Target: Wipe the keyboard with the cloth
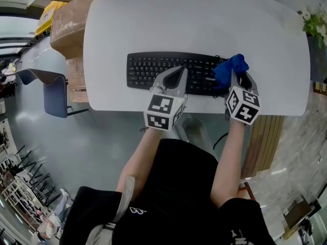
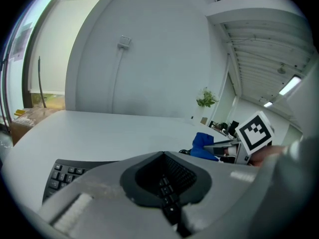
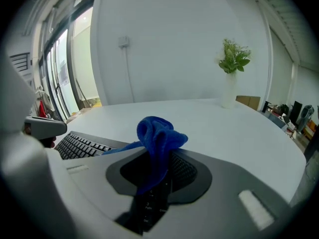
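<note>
Right claw (image 3: pixel 158 169): closed on the blue cloth (image 3: pixel 158 133). The pinch takes only a narrow fold, and most of the fabric is bunched beyond the tips.

Left claw (image 2: pixel 167 182): jaws together, nothing held, keys showing beneath.

The cloth sits over the right end of the black keyboard (image 1: pixel 153 68), which lies near the front edge of the white tabletop (image 1: pixel 204 24).

Risks as I judge them:
- With so little fabric under the tips, I may drag hard jaw across the keys.
- The thin pinch may slip on a stroke.
- A sideways push could slide the keyboard toward the edge.
</note>
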`<control>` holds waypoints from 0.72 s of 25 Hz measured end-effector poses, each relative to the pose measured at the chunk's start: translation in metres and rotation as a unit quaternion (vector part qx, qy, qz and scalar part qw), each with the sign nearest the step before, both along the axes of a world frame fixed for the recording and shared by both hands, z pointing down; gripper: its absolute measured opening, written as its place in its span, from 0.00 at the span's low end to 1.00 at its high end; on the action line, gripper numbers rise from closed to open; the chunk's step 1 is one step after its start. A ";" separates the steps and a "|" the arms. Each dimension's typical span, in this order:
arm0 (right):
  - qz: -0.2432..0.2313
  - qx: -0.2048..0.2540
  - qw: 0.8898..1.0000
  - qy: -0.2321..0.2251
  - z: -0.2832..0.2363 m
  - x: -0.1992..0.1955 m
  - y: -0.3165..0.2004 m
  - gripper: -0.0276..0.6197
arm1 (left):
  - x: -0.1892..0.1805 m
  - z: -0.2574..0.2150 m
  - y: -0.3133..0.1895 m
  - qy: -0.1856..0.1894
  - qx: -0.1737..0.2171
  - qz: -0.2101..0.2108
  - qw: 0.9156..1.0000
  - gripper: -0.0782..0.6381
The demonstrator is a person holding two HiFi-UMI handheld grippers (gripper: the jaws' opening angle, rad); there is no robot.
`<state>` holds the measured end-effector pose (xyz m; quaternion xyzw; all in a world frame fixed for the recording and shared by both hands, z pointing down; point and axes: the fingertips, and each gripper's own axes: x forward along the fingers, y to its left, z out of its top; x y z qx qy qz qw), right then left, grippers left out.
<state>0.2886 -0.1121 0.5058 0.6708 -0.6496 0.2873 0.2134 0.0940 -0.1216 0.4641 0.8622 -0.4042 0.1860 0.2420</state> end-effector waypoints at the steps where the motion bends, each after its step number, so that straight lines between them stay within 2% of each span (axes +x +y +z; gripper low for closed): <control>1: 0.006 -0.001 1.000 0.001 0.000 0.004 0.001 0.20 | -0.003 -0.001 -0.001 0.000 0.001 -0.003 1.000 0.11; 9: 0.048 -0.010 0.998 0.045 -0.001 0.029 0.012 0.20 | -0.012 -0.003 0.000 0.003 0.003 -0.013 1.000 0.11; 13: 0.066 0.012 0.995 0.075 -0.016 0.041 0.016 0.20 | -0.013 -0.002 0.002 0.004 0.002 -0.013 1.000 0.11; 18: 0.063 0.058 0.993 0.083 -0.049 0.037 0.007 0.20 | -0.018 -0.003 0.003 0.007 0.004 -0.014 1.000 0.11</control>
